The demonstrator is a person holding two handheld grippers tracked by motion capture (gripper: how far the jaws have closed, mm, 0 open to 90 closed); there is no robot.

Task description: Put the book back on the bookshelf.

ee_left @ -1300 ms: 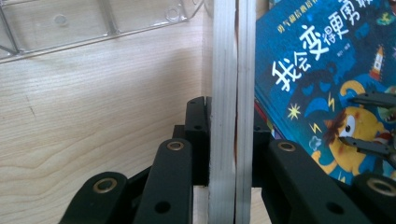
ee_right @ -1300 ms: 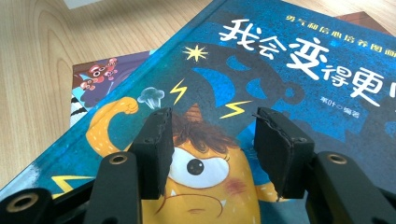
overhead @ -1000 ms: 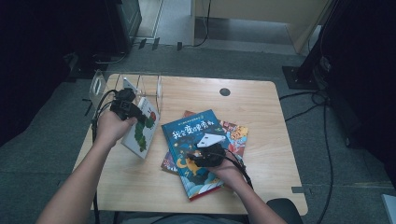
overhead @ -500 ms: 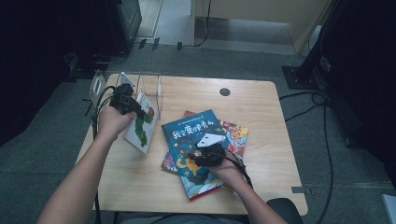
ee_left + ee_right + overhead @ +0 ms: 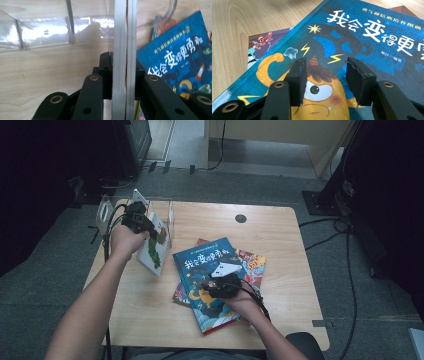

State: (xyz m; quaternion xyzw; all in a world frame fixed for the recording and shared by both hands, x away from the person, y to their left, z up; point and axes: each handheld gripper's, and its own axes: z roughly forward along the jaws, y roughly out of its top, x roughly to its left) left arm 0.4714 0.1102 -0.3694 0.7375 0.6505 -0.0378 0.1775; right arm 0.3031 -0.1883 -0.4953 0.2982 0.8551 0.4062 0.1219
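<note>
White book (image 5: 153, 246) nearer rack, in left claw (image 5: 120, 75).

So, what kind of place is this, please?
Probably a lab or studio set up for recording, not a home: a small wooden table on grey carpet, cables trailing over the floor, and dark equipment stands around. Picture books and a clear rack are the props.

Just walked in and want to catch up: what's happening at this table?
A person is sorting picture books. The left claw is shut on the edge of a white book, holding it upright beside a clear plastic rack at the table's far left. The right claw is open and rests over a blue book, the top one of a small stack lying flat mid-table.
</note>
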